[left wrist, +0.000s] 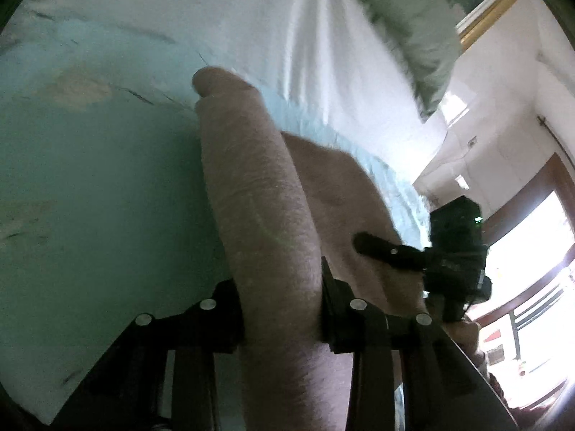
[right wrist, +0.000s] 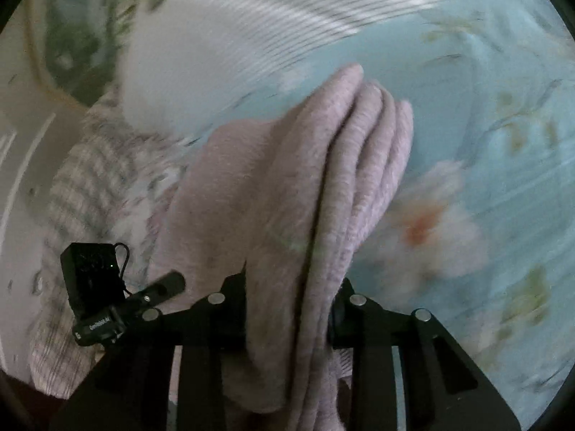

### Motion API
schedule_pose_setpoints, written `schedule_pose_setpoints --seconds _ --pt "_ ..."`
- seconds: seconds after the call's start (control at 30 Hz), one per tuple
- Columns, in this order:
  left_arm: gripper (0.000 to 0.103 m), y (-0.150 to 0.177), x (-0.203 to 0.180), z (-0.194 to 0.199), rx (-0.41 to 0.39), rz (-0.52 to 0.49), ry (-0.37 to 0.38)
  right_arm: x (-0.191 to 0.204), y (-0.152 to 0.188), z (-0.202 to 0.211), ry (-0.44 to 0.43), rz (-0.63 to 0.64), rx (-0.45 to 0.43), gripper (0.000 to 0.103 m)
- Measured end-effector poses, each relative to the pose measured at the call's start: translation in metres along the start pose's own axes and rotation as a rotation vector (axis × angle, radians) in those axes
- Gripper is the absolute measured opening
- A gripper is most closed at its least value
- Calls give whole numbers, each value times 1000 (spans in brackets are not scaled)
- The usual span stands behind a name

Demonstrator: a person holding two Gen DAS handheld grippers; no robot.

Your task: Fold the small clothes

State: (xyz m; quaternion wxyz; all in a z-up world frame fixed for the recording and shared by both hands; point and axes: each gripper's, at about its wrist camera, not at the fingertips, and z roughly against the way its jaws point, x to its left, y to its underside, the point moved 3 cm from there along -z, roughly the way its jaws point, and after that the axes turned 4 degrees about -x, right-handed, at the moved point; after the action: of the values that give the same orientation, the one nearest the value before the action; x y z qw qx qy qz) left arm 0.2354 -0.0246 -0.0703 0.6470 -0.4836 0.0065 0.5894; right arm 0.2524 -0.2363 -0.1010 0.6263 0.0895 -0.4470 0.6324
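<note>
A small pink knitted garment (left wrist: 258,194) hangs bunched between both grippers. My left gripper (left wrist: 282,318) is shut on one thick fold of it, above the pale blue bed sheet (left wrist: 90,165). My right gripper (right wrist: 287,319) is shut on the garment (right wrist: 305,186), where several folded layers stand up between the fingers. The right gripper also shows in the left wrist view (left wrist: 413,251), at the garment's far side. The left gripper shows in the right wrist view (right wrist: 143,298), close at the left.
The flowered blue sheet (right wrist: 485,125) covers the bed. A white ribbed cloth (right wrist: 251,36) and a striped garment (right wrist: 93,165) lie at the back left. A white cloth (left wrist: 305,36) and a green pillow (left wrist: 406,36) lie ahead. A doorway (left wrist: 532,251) is at the right.
</note>
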Motion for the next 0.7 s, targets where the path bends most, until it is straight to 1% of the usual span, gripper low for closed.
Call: schedule_pose_setpoints --seconds 0.07,0.13,0.23,0.33,0.37,0.4,0.47,0.5,0.53,0.57,0.63,0.7 --pt "34 9 6 36 -34 -5 -22 22 13 -15 -59 31 13 32" --pt "34 21 20 68 -54 6 -54 39 22 -30 -89 60 28 32" --pt "34 37 43 96 -59 51 -96 54 40 -61 -124 57 80 32" --pt "34 56 66 108 -49 128 -113 56 57 -84 -107 47 136 32" --pt "34 62 72 107 -41 141 -121 55 63 -91 -86 44 153 32" --pt "34 71 82 105 -27 161 -135 53 66 -94 -68 45 157 32" --pt "38 83 99 101 -4 198 -136 48 69 -94 -50 33 160 33" --pt "44 87 108 100 1 227 -128 46 70 -93 -48 28 160 35" --pt "54 89 114 100 -2 259 -118 45 70 -91 -41 28 160 35" --pt "58 90 119 101 -6 281 -117 43 69 -90 -26 34 162 37" --pt "61 89 127 103 -15 306 -111 43 69 -89 -11 38 164 40" --pt "69 84 133 104 -20 324 -119 42 67 -88 11 32 164 52"
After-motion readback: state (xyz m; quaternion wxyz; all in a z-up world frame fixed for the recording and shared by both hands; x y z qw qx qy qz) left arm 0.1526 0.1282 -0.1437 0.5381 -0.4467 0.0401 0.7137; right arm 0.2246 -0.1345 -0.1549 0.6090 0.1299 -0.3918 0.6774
